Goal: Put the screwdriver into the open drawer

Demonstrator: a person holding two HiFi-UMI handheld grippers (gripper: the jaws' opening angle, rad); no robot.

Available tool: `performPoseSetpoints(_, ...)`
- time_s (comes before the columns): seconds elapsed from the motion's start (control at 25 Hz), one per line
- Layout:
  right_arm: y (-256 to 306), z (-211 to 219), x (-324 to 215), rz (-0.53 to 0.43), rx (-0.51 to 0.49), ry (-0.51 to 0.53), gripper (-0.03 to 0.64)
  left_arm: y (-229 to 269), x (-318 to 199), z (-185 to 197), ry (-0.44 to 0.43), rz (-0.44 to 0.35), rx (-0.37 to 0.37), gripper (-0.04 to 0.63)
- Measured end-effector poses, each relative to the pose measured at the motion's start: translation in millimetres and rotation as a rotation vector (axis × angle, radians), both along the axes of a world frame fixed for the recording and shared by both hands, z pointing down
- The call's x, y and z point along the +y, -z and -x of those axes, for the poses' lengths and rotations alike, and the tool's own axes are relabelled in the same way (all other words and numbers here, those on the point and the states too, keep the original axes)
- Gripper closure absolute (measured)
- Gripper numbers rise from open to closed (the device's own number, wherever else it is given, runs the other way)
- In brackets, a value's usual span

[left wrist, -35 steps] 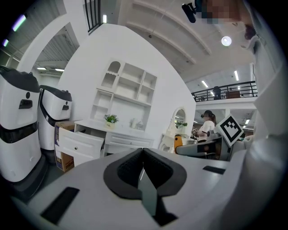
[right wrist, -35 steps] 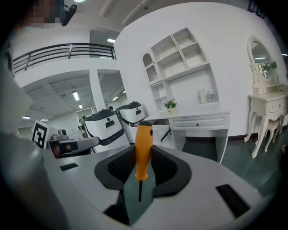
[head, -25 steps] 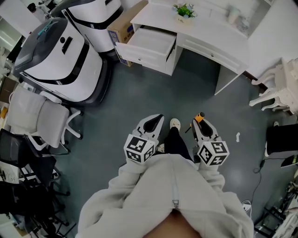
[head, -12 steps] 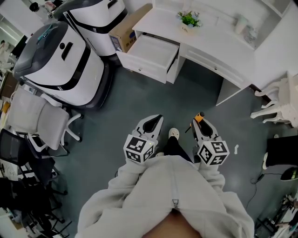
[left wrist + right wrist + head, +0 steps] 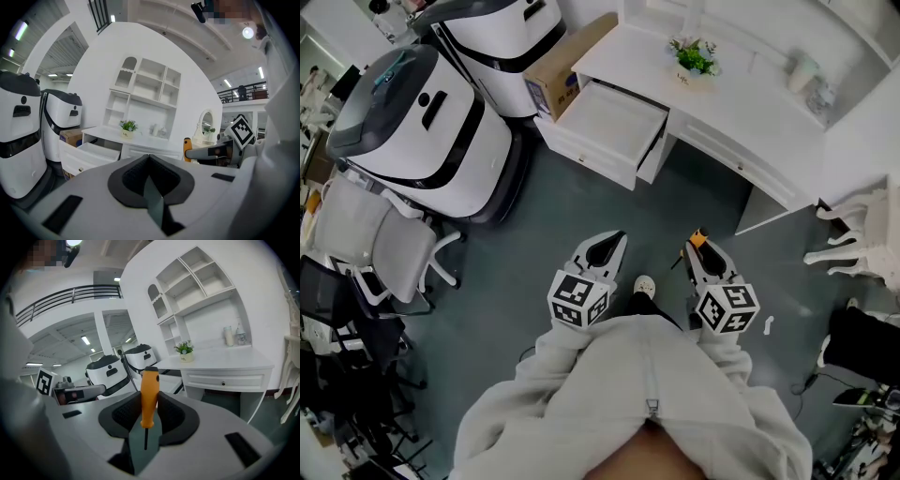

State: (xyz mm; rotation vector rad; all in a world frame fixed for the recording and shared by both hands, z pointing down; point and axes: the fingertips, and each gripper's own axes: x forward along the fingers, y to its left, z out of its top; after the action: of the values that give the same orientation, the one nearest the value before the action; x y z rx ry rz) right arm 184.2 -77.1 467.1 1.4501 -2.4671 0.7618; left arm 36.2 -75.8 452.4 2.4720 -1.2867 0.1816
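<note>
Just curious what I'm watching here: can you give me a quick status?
Left tongs shut, empty. Right tongs shut on orange screwdriver. Open drawer ahead, not yet reached. Floor between shows no obstacle.

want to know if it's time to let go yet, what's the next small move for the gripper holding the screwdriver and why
Probably carry the right gripper forward and leftward toward the open drawer. Its jaws clamp the orange screwdriver, but the drawer stands across the floor ahead, too far to release into.
</note>
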Motion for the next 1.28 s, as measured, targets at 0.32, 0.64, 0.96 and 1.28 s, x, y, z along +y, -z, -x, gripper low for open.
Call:
performPoseSetpoints(0.32,-3,-11,-41,-0.003,-0.003,0.027,0.494,-1,-39,-13,0.022,-0.004,-0.005,0.578)
performPoseSetpoints(0.64,-5,-25,-79,-0.019,-0.011,0.067,0.494,-2,-74,-24,0.075,-0.034,-0.007,0.578)
performPoseSetpoints(0.96,-9,-24,-90,-0.013,-0.036,0.103,0.494,-7,-72,-17,0.142,-0.015,-0.003,0.578)
performPoseSetpoints(1.28,-15,-9,-103,0.006,-0.050,0.145,0.494,-11,-78,-9,0.170,0.002,-0.011,0.578)
